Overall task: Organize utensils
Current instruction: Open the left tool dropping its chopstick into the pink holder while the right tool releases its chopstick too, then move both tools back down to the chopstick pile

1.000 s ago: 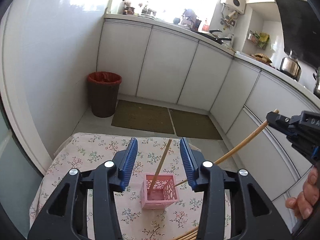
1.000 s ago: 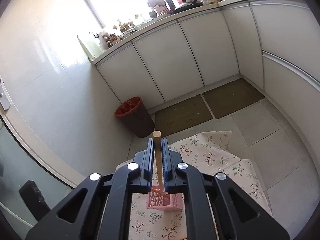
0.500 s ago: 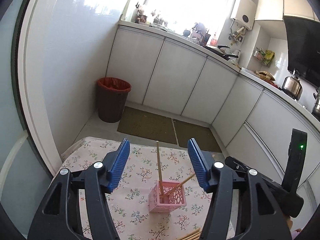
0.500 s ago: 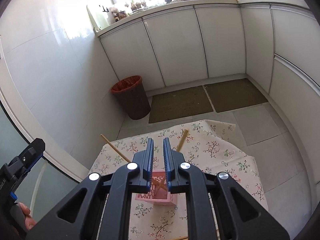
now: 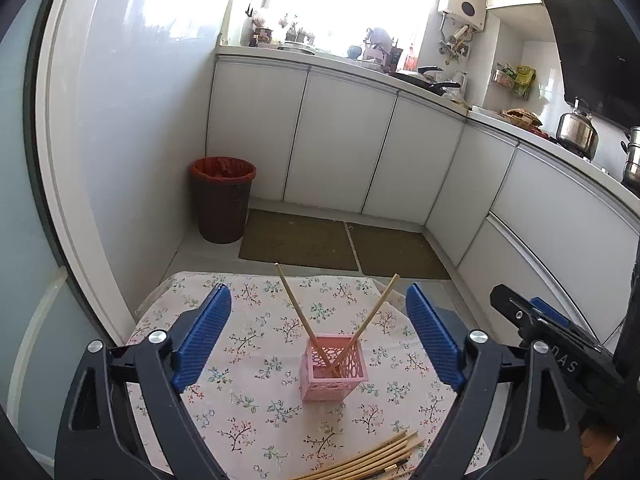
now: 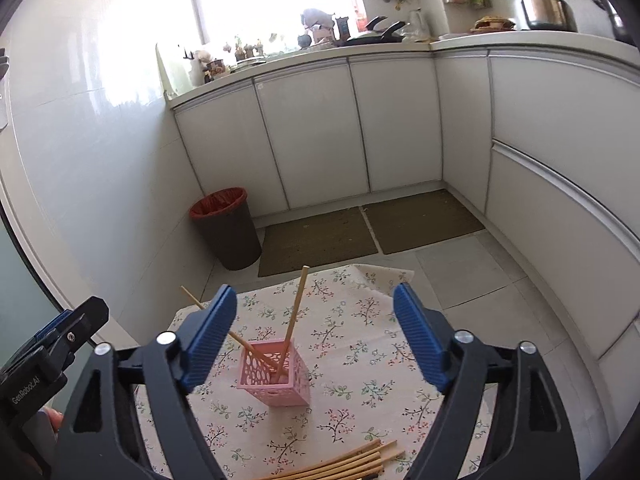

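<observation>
At the table's (image 5: pixel 224 412) left side the left gripper (image 5: pixel 320 340) hung with its jaws opening, nothing between them. Near the table's middle stood the pink basket (image 5: pixel 334 372), two chopsticks (image 5: pixel 296 312) crossed inside it. Loose chopsticks (image 5: pixel 368 460) lay along the near edge. On the right, the right gripper (image 6: pixel 316 336) was opening too, empty.

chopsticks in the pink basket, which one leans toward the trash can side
The left chopstick in the pink basket tilts toward the trash can; the other chopstick leans right.
</observation>
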Demonstrator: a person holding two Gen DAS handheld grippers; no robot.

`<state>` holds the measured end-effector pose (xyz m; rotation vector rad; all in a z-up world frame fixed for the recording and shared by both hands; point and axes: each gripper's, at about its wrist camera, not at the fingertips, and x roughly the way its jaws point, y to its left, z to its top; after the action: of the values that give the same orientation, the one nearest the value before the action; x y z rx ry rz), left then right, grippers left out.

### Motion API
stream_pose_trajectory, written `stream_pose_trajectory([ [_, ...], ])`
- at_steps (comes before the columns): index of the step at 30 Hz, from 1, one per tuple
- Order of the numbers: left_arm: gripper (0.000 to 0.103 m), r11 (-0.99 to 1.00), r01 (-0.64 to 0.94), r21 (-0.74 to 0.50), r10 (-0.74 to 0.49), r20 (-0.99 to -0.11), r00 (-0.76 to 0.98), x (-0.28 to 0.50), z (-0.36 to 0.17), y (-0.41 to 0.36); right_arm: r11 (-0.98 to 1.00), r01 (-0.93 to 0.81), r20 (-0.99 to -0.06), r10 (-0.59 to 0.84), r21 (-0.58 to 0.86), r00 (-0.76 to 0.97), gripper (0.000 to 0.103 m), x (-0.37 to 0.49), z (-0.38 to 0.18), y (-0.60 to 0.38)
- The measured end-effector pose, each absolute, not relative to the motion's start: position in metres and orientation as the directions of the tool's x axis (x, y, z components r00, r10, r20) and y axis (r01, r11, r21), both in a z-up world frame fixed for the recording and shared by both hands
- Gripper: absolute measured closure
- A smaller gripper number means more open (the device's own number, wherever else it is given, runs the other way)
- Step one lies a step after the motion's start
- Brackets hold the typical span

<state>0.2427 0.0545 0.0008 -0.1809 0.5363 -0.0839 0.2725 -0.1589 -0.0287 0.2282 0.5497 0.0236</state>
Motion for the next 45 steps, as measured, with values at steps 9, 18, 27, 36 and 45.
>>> stream_pose_trajectory([
  [9,0.007,0.986,0.046,-0.158,-0.121,-0.508,0.853,0.221,-0.002,0.035,0.968,0.135,-0.541,0.002,0.213,0.841,0.010,0.232,-0.039,-0.191],
  [18,0.007,0.978,0.194,-0.081,-0.194,-0.699,0.688,0.229,-0.051,-0.005,0.952,0.186,-0.587,-0.008,0.245,0.810,0.007,0.187,-0.068,-0.230],
  [27,0.007,0.910,0.396,-0.123,-0.247,-0.928,0.280,0.263,-0.166,-0.072,0.889,0.312,-0.779,0.076,0.335,0.622,0.007,0.132,-0.174,-0.289],
  [36,0.007,0.919,0.383,-0.091,-0.162,-0.974,0.156,0.299,-0.224,-0.113,0.839,0.367,-0.821,0.151,0.401,0.551,0.007,0.118,-0.220,-0.313],
  [45,0.048,0.930,0.366,-0.028,-0.076,-0.990,0.116,0.319,-0.260,-0.120,0.806,0.405,-0.832,0.183,0.432,0.523,0.007,0.123,-0.229,-0.322],
])
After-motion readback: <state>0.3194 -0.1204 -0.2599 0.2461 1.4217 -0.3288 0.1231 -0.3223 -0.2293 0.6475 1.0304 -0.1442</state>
